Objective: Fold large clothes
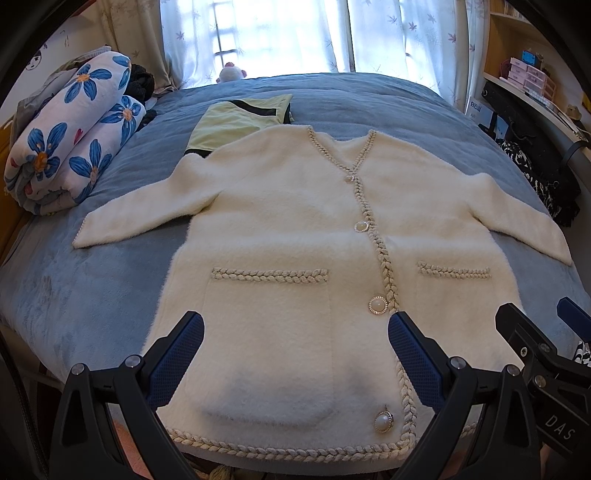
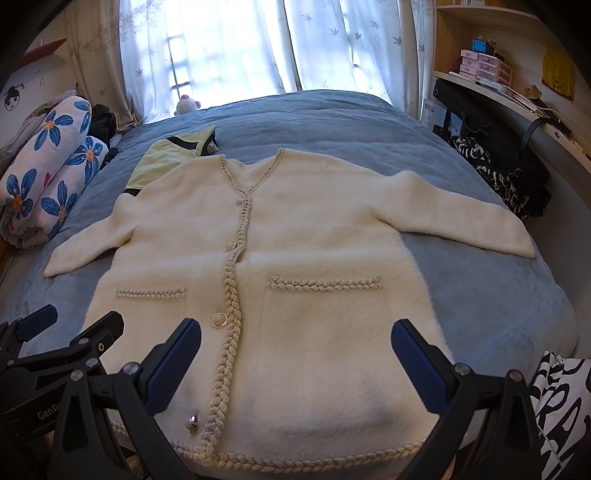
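1. at the far left, a rolled floral quilt is laid on the blue bedspread, with a dark bundle tucked behind it near the curtain.
2. a small plush toy is seen at the head of the bed, under the window.
3. a folded pale green garment with black trim is placed beyond the cardigan's left shoulder and is partly covered by it.
4. the white fuzzy cardigan is spread flat, front up, in the middle of the bedspread, buttoned, both sleeves stretched outward, its braided hem lying at the near edge of the bed.
5. two patch pockets are seen on the cardigan front; what is inside them cannot be told.
6. the left gripper is held above the hem over the left pocket, its fingers spread wide and nothing caught between them.
7. the right gripper is held just beside it over the right pocket, fingers likewise spread apart and empty.
8. at the right, a curved desk with small drawer boxes is set close to the bed, and black-and-white patterned fabric is hung beside the cardigan's right sleeve.
9. more black-and-white cloth is seen at the lower right of the right wrist view.
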{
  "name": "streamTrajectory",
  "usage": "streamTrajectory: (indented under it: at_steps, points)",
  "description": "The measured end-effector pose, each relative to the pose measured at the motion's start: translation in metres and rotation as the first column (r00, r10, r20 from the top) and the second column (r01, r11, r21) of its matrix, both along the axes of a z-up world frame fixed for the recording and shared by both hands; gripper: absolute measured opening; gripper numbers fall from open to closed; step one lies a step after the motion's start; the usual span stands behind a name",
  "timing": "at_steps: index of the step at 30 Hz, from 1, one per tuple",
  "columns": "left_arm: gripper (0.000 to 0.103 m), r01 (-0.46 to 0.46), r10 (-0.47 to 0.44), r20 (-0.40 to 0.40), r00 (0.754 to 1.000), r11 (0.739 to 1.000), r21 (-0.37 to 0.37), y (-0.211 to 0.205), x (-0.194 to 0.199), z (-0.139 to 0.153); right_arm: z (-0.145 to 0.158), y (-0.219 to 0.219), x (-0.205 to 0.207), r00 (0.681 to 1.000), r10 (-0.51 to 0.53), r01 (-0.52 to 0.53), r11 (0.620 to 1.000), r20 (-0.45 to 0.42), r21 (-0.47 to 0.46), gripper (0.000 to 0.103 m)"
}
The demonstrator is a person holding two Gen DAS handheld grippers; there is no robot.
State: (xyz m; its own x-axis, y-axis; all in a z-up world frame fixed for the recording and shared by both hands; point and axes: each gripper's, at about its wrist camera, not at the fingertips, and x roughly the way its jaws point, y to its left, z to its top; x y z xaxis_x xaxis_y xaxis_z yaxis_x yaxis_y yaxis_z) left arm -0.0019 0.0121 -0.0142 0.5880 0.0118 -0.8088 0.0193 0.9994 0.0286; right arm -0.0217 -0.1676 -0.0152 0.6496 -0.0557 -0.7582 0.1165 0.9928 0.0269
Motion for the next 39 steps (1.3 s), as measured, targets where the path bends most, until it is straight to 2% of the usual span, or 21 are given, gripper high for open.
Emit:
streamTrajectory:
  at_steps: [39]
  points:
    - [0.099, 0.001, -0.001, -0.001, 1.0, 1.0, 0.009, 0.002, -0.004, -0.001, -0.005, 0.008, -0.005, 1.0, 0.002, -0.002, 1.0, -0.01, 0.019, 0.103]
